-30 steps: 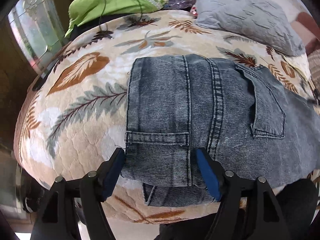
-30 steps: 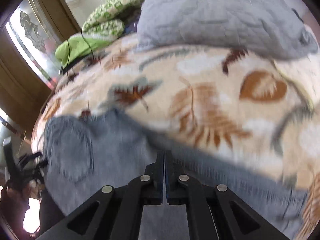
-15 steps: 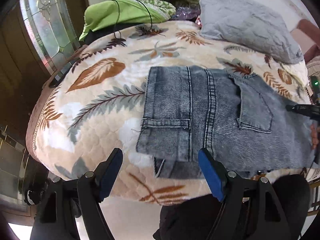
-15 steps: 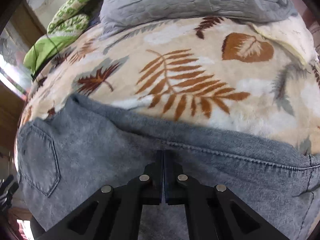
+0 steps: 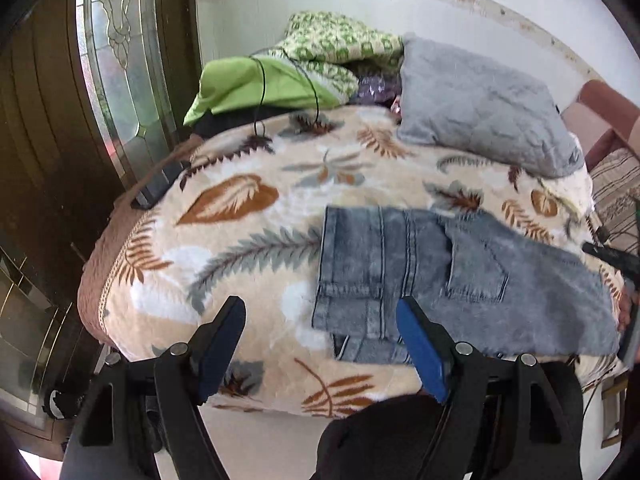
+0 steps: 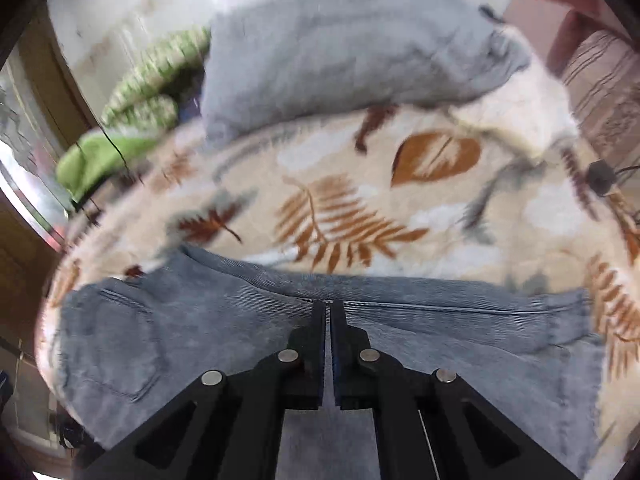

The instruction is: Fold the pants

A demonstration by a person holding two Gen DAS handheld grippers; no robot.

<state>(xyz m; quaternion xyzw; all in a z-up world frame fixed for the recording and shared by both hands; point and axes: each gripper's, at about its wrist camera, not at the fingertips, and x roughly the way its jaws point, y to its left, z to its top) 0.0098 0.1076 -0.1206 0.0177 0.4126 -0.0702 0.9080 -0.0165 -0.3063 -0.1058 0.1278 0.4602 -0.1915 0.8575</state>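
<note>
Blue-padded jaws of the left tool (image 5: 320,344) are spread wide with nothing between them, held clear above the near edge of the bed. The right tool (image 6: 329,312) is seen with its jaws pressed almost together, only a thin slit left; no cloth can be made out in that slit, though the tips lie over the upper fold line of the pants (image 6: 224,332), and whether they touch the denim cannot be told through the blur.

Beyond the tools, the pants (image 5: 460,276) lie flat on the leaf-patterned bedspread (image 5: 240,240), doubled along their length with a back pocket facing up, the waistband end toward the left tool and the legs running off toward the right one. A grey pillow (image 5: 480,108) and green bedding (image 5: 256,84) are well apart from them, at the far side of the bed.

The lengthwise fold is judged done, with a crosswise fold probably next. For that step to be done well, both layers at one end should be pinched together near the corners, lifted only enough to clear the cloth, and carried across so the edges are laid square, with the folded seam kept straight and the lower layer not dragged along the plush bedspread.
</note>
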